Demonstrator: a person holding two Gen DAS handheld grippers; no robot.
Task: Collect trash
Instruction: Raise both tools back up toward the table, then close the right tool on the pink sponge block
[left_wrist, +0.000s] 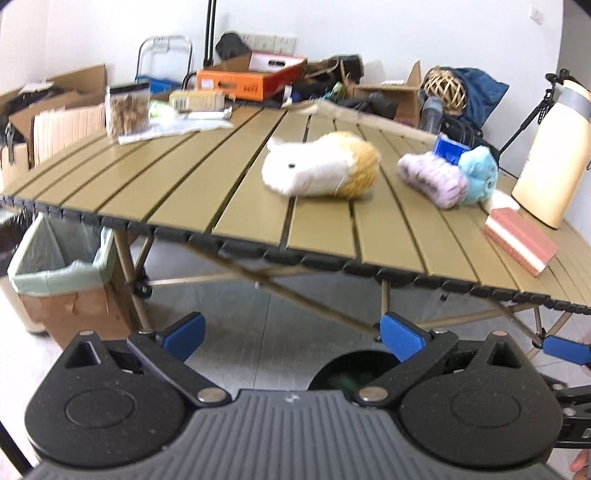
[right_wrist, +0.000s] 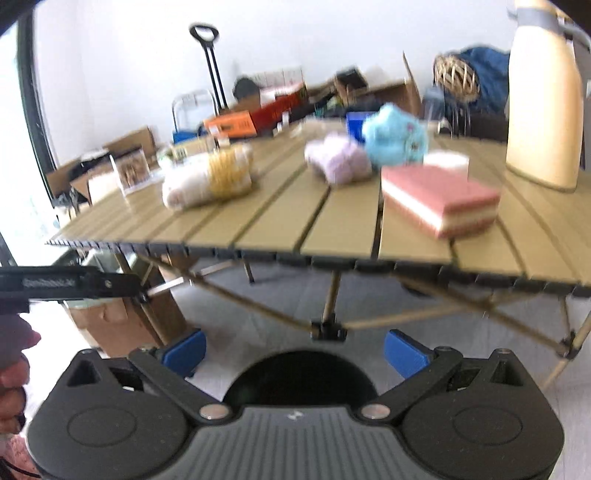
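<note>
Crumpled white paper and wrappers (left_wrist: 173, 123) lie at the far left of the slatted tan table (left_wrist: 192, 184), beside a clear container of snacks (left_wrist: 127, 109). A cardboard bin lined with a pale green bag (left_wrist: 61, 258) stands on the floor under the table's left end. My left gripper (left_wrist: 291, 338) is open, held below and in front of the table edge, with nothing between its blue pads. My right gripper (right_wrist: 293, 350) is open too, likewise low before the table (right_wrist: 332, 218). The right gripper's blue fingertip (left_wrist: 565, 349) shows at the right edge of the left wrist view.
On the table lie a white and yellow plush (left_wrist: 321, 166), a lilac plush (left_wrist: 432, 177), a light blue plush (left_wrist: 480, 173), a pink and white block (right_wrist: 439, 197) and a cream jug (right_wrist: 543, 99). Boxes and bags crowd the floor behind. A hand (right_wrist: 14, 362) shows at left.
</note>
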